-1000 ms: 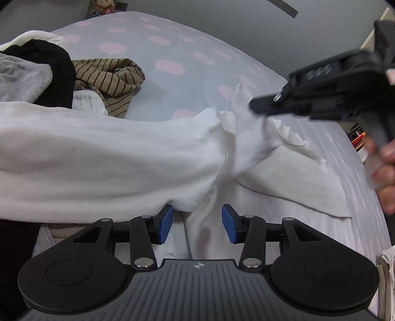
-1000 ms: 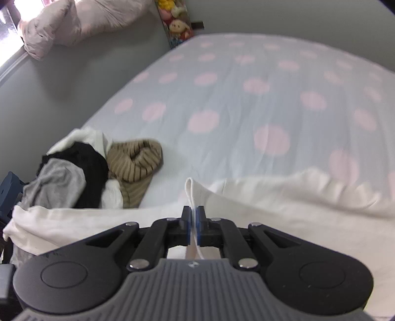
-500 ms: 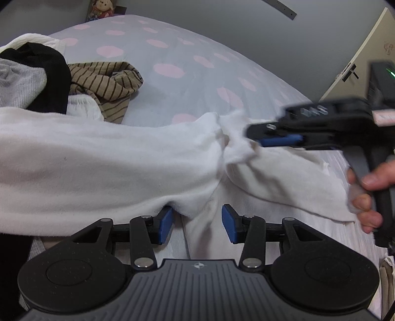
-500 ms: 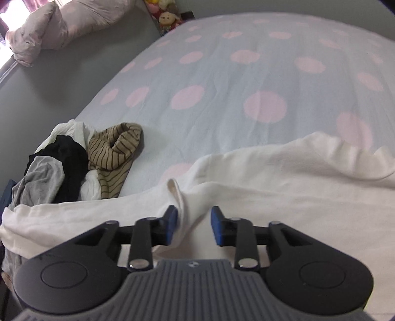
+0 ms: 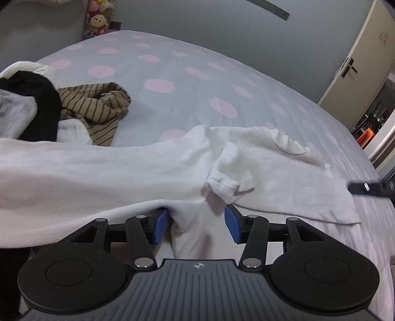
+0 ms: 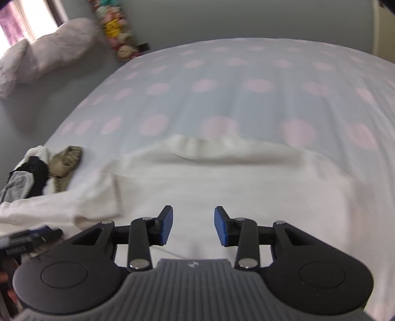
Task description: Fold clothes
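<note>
A white long-sleeved garment (image 5: 103, 172) lies spread across the bed, its sleeve cuff (image 5: 223, 184) folded inward onto the body. My left gripper (image 5: 196, 226) is open at the near edge, and a loose fold of the white fabric sits between its blue pads (image 5: 160, 226). The tip of the right gripper (image 5: 365, 189) pokes in at the right edge of the left wrist view. In the right wrist view the right gripper (image 6: 193, 226) hangs open over the flat body of the white garment (image 6: 246, 185), holding nothing.
A pile of clothes sits at the left: a striped brown piece (image 5: 93, 106), a black one (image 5: 37, 91) and grey and white ones. The dotted bedsheet (image 5: 172, 74) stretches beyond the garment. Stuffed toys (image 5: 98, 22) and a door (image 5: 358, 61) stand behind.
The right gripper opened, let go of the sleeve cuff and pulled back to the right. The sleeve now lies folded over the garment's body. The left gripper has hardly moved.
</note>
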`<move>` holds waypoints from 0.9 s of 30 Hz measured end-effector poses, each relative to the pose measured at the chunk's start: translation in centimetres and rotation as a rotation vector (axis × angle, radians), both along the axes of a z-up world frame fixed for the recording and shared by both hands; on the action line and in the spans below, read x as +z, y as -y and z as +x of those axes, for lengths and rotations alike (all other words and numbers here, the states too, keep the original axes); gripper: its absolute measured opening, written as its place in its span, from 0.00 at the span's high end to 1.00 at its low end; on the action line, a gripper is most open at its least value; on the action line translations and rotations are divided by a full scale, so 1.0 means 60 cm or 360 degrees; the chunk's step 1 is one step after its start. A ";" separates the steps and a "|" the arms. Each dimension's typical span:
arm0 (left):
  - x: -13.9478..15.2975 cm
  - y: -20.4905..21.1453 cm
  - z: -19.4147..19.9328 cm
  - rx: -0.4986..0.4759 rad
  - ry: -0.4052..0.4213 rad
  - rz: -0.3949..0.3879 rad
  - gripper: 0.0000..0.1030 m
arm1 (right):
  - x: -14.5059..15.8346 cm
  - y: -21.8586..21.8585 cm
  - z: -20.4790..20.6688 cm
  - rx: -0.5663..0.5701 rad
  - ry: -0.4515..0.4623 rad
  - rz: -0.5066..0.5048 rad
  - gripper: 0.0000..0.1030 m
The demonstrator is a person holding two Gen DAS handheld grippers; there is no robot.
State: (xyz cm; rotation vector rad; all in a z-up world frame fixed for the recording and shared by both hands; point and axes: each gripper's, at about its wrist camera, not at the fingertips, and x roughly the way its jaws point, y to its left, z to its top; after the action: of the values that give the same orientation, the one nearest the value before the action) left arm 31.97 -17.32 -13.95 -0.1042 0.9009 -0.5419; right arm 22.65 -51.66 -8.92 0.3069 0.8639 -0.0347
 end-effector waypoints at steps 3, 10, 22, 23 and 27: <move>0.007 0.015 -0.009 0.0032 0.0086 0.0115 0.55 | -0.021 0.038 -0.055 -0.0048 -0.0018 0.0003 0.60; 0.025 0.049 -0.028 0.0107 0.0285 0.0385 0.58 | -0.068 0.082 -0.159 -0.0146 0.0047 0.0014 0.60; 0.038 0.124 -0.079 -0.0144 0.0375 0.0424 0.58 | -0.108 0.125 -0.193 -0.0527 0.0256 -0.0004 0.60; 0.033 0.141 -0.079 -0.0196 0.0400 0.0394 0.58 | -0.110 0.129 -0.193 -0.0530 0.0256 0.0000 0.60; -0.006 0.197 -0.069 -0.0308 0.0415 0.0376 0.58 | -0.123 0.150 -0.193 -0.0528 0.0212 -0.0073 0.61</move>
State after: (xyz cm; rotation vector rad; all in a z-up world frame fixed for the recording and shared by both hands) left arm 27.84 -29.17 -14.32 0.2652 0.7171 -0.6087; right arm 11.06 -60.66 -16.29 0.4024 0.6724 -0.3387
